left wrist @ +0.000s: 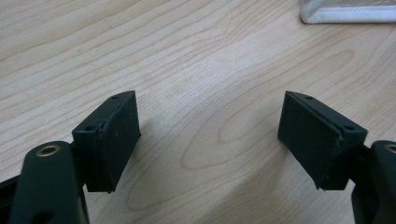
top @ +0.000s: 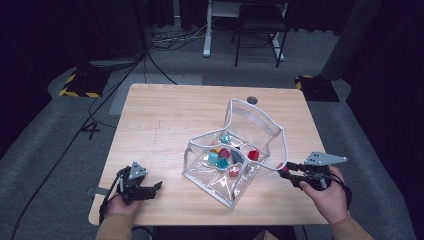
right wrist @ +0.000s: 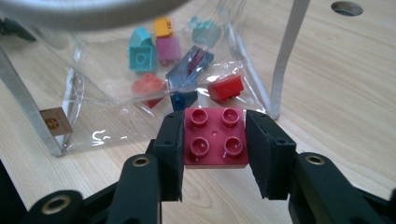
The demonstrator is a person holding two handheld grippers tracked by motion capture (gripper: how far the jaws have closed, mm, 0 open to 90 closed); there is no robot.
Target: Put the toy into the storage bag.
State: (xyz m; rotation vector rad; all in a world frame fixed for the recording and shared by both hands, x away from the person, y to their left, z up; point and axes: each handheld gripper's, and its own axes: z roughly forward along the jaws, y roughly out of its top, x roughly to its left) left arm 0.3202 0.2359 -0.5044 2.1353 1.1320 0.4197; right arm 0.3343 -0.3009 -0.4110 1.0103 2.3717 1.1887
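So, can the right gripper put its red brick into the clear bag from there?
Probably yes: the right gripper holds the red brick just beside the clear bag, whose mouth stands open, and nothing lies between.

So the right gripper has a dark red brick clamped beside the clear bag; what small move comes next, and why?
Probably carry the dark red brick up over the clear bag rim and in. The right gripper grips it outside the bag, other bricks already lie inside, and the left gripper rests open on the table.
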